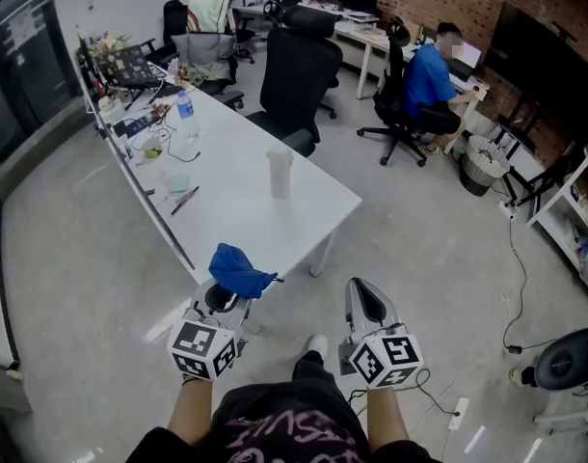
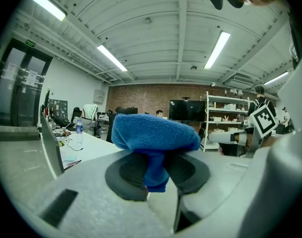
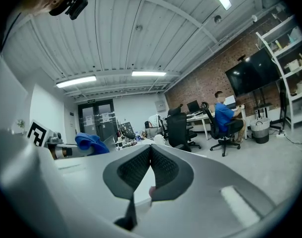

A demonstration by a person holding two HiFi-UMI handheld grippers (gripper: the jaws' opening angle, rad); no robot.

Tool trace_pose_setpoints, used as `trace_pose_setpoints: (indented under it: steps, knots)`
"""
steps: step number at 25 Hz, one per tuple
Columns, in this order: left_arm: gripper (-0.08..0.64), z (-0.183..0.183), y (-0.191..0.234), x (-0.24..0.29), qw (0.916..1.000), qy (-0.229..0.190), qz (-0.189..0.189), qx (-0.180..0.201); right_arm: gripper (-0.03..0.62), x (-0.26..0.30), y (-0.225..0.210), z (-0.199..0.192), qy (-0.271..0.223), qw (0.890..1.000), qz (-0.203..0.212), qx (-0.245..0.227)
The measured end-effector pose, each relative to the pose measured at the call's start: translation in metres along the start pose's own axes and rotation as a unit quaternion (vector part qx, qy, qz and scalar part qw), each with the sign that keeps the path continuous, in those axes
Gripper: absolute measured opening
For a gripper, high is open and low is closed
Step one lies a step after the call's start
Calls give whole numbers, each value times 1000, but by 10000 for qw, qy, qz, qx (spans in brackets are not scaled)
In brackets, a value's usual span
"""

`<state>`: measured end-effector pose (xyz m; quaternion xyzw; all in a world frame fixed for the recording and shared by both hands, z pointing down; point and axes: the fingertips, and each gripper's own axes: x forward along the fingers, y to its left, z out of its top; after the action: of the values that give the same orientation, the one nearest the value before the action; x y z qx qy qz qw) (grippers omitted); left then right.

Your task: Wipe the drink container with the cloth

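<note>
You have the blue cloth [image 2: 153, 133] pinched in your left gripper [image 2: 156, 170]. Its jaws are clamped on a low fold, so most of the fabric bunches up above and ahead of the pads as a soft wad. That hold suits wiping, because the padded mass rather than the hard jaw would meet the surface first.

Your right gripper [image 3: 151, 170] is fully closed with its pads pressed together and nothing between them. It is carrying nothing, so I judge it to be the spare hand for steadying. It would need to open before it could take hold of anything.

The drink container [image 1: 280, 174], a tall pale tumbler, stands upright on the white table [image 1: 236, 210] towards the table's right edge. It has bare tabletop around it and is well apart from both grippers. The clutter and the water bottle [image 1: 186, 109] sit further back along the left side, so the way to the container looks open.

In the head view you hold both grippers about level and side by side in front of your body, short of the table's near corner. The wiping has not started, and this reads as the approach.

A tall, light container like this one could tip if the cloth pushes it from one side without support.
</note>
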<state>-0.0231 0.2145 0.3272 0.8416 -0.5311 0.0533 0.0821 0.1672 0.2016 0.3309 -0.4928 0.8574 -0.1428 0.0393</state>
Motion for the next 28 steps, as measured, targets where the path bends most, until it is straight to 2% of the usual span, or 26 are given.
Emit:
trace_pose_setpoints:
  steps: [18, 28]
  knots:
    - [95, -3, 43, 101, 9994, 279, 147, -133, 2, 97, -62, 9, 292, 9995, 123, -11]
    - [95, 0, 61, 164, 9984, 451, 288, -167, 2, 151, -106, 17, 379, 9989, 251, 147]
